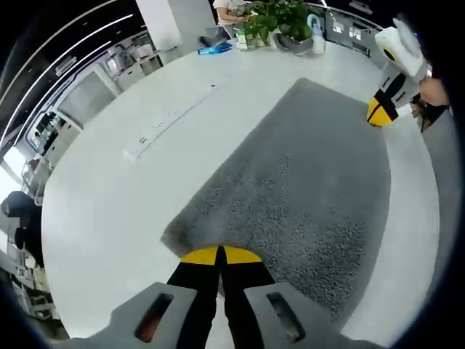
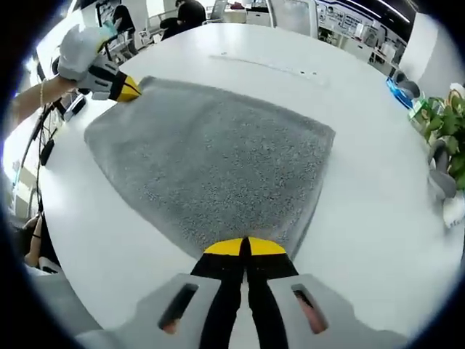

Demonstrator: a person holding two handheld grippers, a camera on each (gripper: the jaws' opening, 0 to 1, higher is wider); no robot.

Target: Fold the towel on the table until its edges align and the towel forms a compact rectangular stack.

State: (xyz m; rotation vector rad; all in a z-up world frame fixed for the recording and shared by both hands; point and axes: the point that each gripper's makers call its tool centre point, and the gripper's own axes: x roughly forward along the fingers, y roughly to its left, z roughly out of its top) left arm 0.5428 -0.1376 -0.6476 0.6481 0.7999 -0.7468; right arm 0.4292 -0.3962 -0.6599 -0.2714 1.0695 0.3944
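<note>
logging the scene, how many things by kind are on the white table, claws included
grey terry towel: 1
yellow-tipped black claws, left claw and right claw: 2
long white power strip: 1
green potted plant: 1
total: 5

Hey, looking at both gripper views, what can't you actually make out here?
- Left gripper view: the towel corner under the left gripper, covered by its closed fingers.
- Right gripper view: the towel edge beneath the right gripper, likewise covered.
- Left gripper view: items by the potted plant, too small.
- Whether the towel is already doubled: layers unclear.
</note>
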